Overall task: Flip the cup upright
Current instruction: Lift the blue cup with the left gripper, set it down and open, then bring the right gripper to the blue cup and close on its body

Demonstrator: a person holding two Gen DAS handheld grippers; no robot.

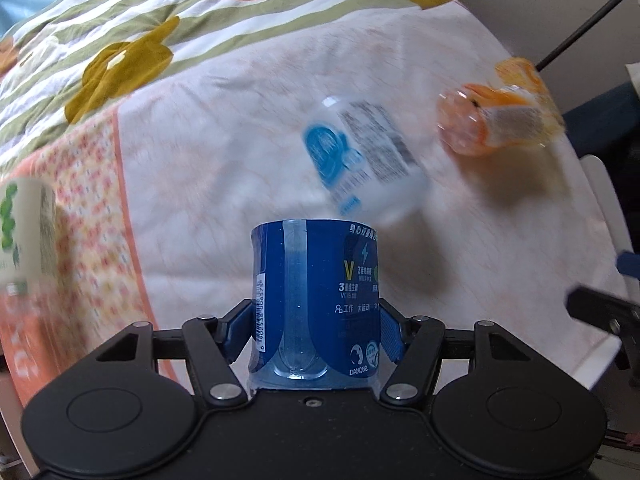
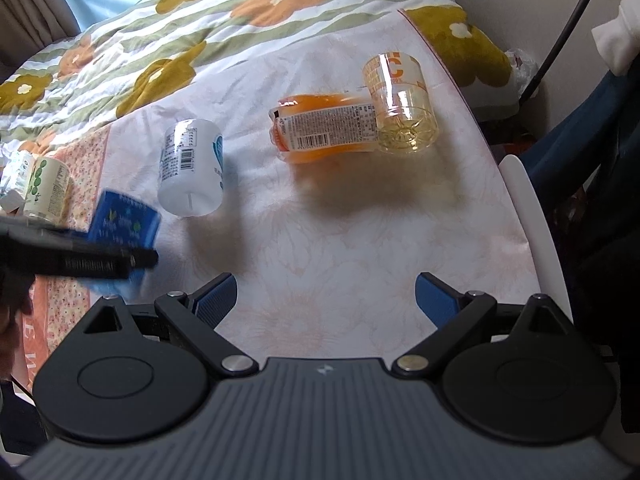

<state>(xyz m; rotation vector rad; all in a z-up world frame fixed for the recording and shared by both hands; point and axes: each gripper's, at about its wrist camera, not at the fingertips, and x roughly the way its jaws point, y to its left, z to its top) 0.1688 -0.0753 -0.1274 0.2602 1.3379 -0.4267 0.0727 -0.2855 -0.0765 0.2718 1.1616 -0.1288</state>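
My left gripper [image 1: 316,320] is shut on a dark blue cup [image 1: 316,300] made from a cut bottle with a Danone label, held above the table; it also shows in the right wrist view [image 2: 124,224], blurred. My right gripper [image 2: 326,294] is open and empty above the cloth. A white cup with a blue label [image 2: 191,168] lies on its side mid-table, also in the left wrist view [image 1: 360,160]. An orange cup [image 2: 324,128] lies on its side, touching a clear yellow cup [image 2: 400,104].
A floral cloth [image 2: 340,240] covers the table. A green-and-white cup [image 2: 46,190] stands at the left edge, also in the left wrist view [image 1: 24,232]. A striped flowered quilt [image 2: 180,32] lies behind. A white chair edge [image 2: 536,216] is at right.
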